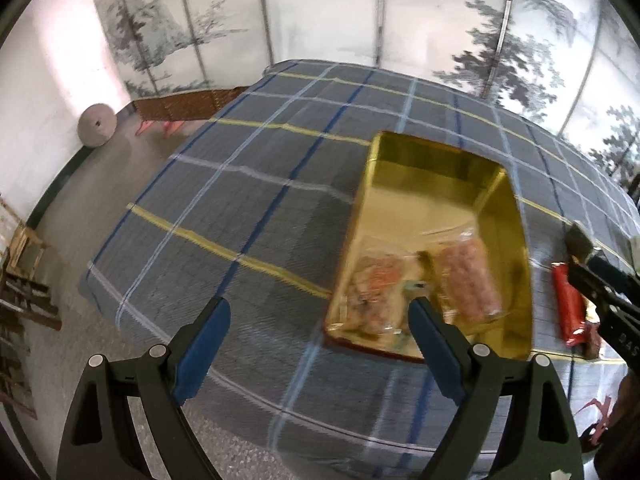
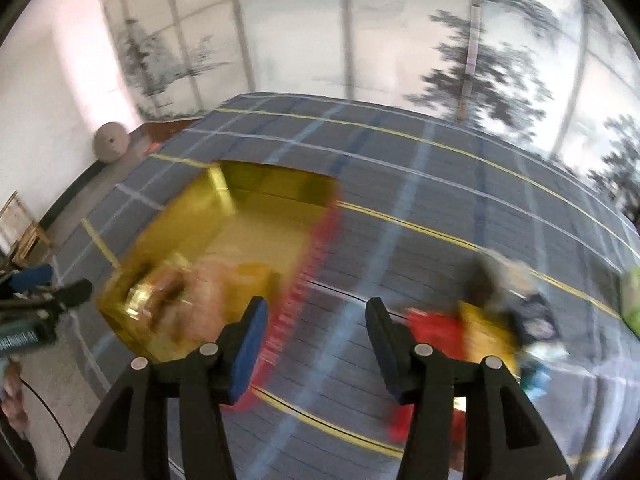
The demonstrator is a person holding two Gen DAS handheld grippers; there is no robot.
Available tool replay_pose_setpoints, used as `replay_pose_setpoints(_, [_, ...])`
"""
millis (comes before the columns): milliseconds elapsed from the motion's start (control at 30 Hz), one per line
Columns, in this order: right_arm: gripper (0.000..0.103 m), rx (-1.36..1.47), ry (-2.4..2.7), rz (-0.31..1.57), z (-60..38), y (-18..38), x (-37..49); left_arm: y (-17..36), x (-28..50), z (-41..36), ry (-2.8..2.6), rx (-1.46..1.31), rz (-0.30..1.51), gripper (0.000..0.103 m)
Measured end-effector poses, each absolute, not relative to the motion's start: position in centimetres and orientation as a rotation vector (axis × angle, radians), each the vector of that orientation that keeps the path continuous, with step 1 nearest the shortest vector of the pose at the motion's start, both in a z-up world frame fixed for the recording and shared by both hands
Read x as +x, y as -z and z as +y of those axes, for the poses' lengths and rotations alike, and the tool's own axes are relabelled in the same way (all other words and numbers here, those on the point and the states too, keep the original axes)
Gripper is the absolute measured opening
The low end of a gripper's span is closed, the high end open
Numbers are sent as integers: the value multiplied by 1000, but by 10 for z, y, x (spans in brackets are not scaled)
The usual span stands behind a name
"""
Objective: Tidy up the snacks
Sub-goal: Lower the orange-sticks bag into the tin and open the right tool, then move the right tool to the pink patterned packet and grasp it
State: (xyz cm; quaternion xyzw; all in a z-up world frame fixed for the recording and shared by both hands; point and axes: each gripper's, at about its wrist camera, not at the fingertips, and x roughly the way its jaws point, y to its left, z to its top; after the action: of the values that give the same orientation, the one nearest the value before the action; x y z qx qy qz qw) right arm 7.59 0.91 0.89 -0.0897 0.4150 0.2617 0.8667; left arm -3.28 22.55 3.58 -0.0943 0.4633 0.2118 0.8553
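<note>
While the gold tin (image 1: pixel 516 240) holds two packets, the red snack (image 1: pixel 568 304) lies just right of it, lengthwise alongside, nearest the right gripper (image 2: pixel 314 320), fingers apart and empty; the left gripper (image 1: pixel 320 320) gapes wide, empty.

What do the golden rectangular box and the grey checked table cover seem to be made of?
The golden rectangular box looks like thin metal, likely tin, with a glossy finish: its inner walls mirror the light. The grey checked table cover looks like woven cloth, matte: fine thread lines show and it drapes over the edge.

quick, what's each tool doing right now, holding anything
left tool: open wide, holding nothing.
right tool: partly open, nothing between its fingers.
</note>
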Motion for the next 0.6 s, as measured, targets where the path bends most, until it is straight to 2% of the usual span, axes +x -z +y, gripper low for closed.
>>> replay_pose_setpoints(333, [52,-172,-330,988,-106,26,76,-39,-6,164,-320,-131,976,89])
replay_pose_setpoints(600, [52,-89,-327,1051,-125,51,71,-33,9,110,-206,-69,1002,89])
